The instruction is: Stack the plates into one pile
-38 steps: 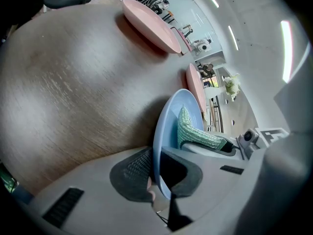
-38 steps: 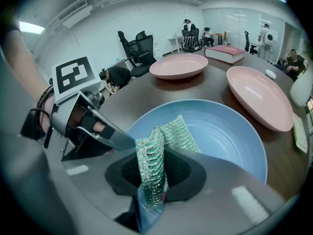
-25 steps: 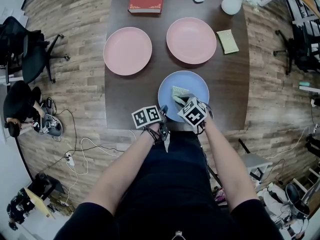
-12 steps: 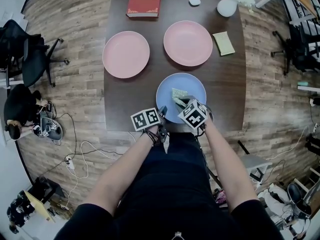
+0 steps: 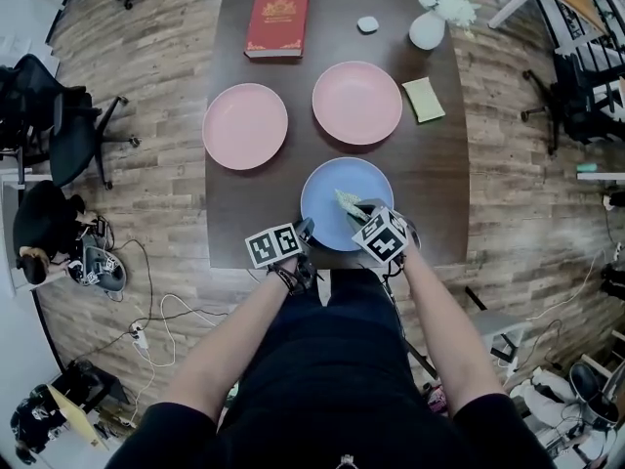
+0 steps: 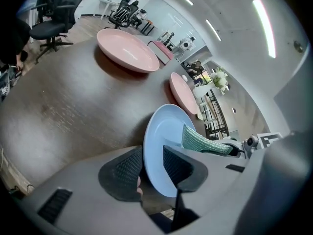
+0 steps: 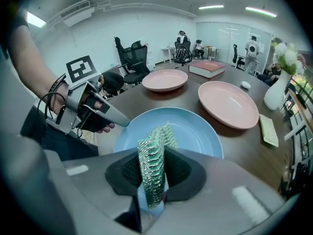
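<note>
Light blue round plate [image 5: 330,186] lies face up on the dark brown wooden surface [image 5: 244,213], at the near edge just ahead of the person. It is a disc, so it has no long axis. Nothing stacked yet.

Two pale pink round plates sit farther back, apart from each other and from the blue one: left pink plate [image 5: 245,126] and right pink plate [image 5: 357,103]. Both are face up and empty.

Left gripper [image 6: 151,155]: its fingers [image 6: 122,170] have just been opening and now straddle the blue plate's near-left rim, one under and one over. A gap shows on the underside, so the rim is released, not clamped.

Right gripper [image 7: 155,158]: fingers clenched on a green mesh scrubbing cloth [image 7: 157,143]. The cloth's long axis runs out along the fingers, and its free end stands over the blue plate's bowl.

Only the head view shows the far end of the surface in full: red hardback book [image 5: 278,9], white vase of flowers [image 5: 427,29], yellow-green pad [image 5: 424,99]. The rim between the fingers shows only in the left gripper view. The right gripper view alone shows the hand on the left gripper at the plate's edge.
</note>
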A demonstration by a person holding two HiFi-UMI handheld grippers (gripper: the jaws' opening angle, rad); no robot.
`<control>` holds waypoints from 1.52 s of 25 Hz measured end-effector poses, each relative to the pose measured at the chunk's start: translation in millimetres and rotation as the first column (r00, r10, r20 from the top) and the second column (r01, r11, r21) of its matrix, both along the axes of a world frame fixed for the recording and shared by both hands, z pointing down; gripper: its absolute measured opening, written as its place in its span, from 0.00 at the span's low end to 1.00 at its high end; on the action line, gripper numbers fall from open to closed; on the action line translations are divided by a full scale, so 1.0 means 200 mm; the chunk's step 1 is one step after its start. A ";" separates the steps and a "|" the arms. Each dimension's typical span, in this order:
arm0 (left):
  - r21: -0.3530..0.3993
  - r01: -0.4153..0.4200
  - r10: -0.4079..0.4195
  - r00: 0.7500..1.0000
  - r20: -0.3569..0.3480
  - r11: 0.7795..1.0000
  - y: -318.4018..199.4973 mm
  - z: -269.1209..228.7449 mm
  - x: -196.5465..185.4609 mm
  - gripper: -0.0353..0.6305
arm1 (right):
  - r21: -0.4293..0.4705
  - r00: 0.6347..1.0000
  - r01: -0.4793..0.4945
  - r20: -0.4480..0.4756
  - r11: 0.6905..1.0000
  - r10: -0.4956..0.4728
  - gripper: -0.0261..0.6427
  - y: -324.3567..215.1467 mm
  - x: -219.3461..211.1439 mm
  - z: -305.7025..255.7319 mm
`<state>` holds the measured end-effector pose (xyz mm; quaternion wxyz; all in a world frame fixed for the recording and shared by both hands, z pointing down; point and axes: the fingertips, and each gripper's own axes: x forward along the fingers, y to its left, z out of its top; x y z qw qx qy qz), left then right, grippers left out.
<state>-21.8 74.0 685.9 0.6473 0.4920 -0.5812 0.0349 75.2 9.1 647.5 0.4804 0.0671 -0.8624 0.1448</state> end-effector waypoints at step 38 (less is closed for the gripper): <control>-0.030 -0.652 0.609 0.690 0.392 0.758 -0.51 0.07 -0.11 0.28 | 0.118 0.992 -0.012 -0.122 0.993 0.026 0.16 0.19 0.26 0.08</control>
